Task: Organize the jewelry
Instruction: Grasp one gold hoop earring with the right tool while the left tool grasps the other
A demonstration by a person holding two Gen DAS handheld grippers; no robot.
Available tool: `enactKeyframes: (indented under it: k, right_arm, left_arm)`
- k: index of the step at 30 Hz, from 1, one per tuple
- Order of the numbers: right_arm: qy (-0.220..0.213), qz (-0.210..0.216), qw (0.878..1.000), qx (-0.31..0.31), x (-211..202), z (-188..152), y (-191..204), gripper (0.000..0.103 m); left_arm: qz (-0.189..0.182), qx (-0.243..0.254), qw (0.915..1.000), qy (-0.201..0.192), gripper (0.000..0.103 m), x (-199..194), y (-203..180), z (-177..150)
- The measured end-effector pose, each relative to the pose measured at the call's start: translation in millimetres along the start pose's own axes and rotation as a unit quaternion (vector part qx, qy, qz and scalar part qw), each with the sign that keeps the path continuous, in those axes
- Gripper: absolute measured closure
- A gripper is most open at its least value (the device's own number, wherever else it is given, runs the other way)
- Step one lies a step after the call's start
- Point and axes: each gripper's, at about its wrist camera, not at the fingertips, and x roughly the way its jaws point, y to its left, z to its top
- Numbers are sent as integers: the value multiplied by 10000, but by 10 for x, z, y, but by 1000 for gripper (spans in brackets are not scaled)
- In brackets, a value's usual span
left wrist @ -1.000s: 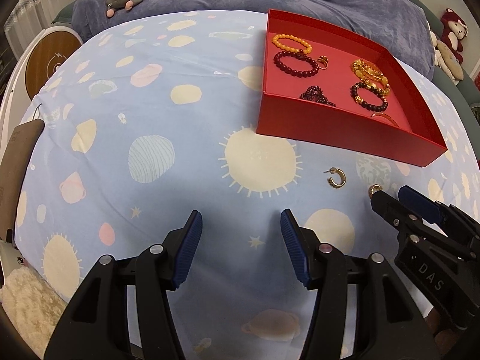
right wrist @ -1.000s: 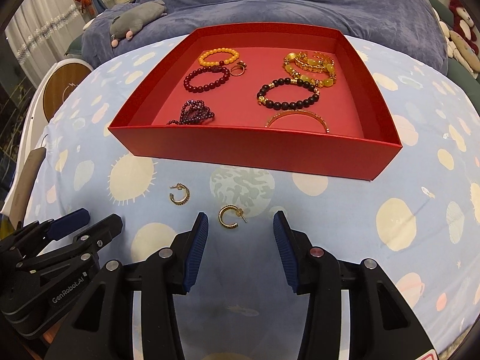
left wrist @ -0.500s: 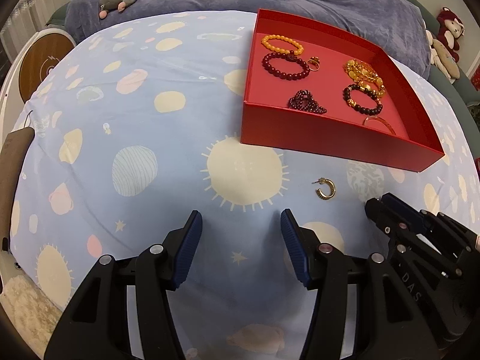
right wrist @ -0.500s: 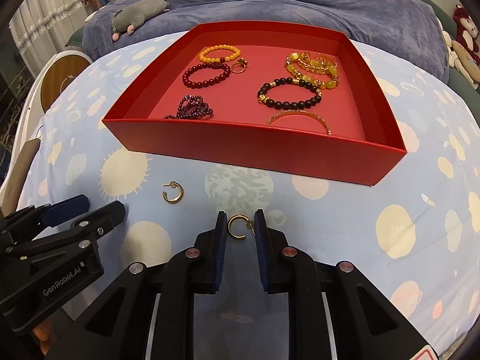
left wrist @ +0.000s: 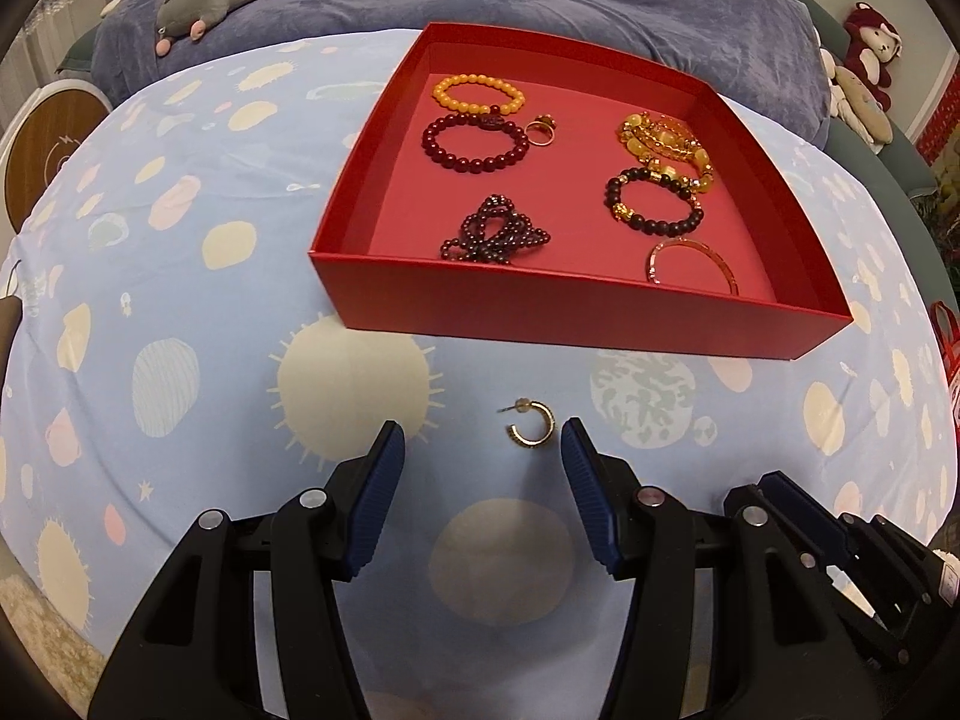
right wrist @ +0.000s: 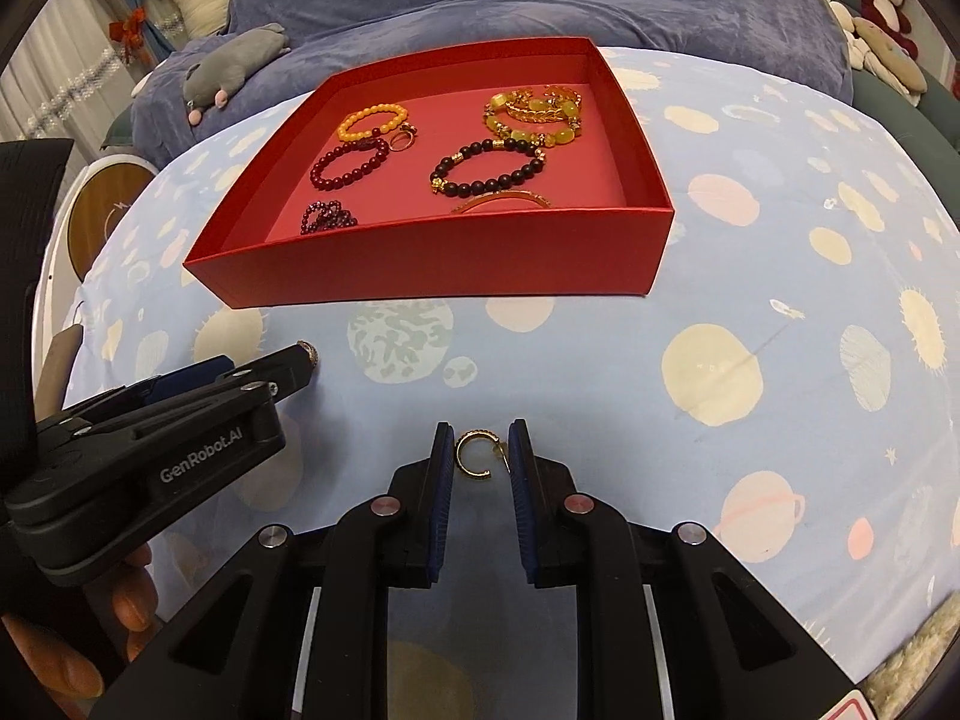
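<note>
The red box holds beaded bracelets, a ring and a bangle. Before the box, the right gripper clamps one gold earring; the left gripper, jaws apart, flanks another earring on the cloth.

The left gripper points steeply down, its blue-padded jaws standing wide apart with nothing pressed between them; the right gripper, angled down alike, has just been closing, its pads narrowed onto a small hoop earring; a hand grips the left tool's handle from below.
</note>
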Motion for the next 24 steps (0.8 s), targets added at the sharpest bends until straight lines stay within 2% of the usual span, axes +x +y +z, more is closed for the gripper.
enactKeyframes:
  k: [6,8,13,24]
  right_arm:
    - [13,73,10000,35,14,8,-3,86]
    - [22,82,10000,44,21,3,-7,85]
    - [45,72,9999,72,28,-6,-17,85]
    - [-27,80,10000,50,-61,-14,-13,85]
  left_arm:
    - [69,121,9999,-75,55,53,-67,51]
    - [106,188,9997,-99,60,59,-89,51]
    - [164,358,9991,-146,84,56,-126,41]
    - [145,304,9994,-89,84,-1,-114,5]
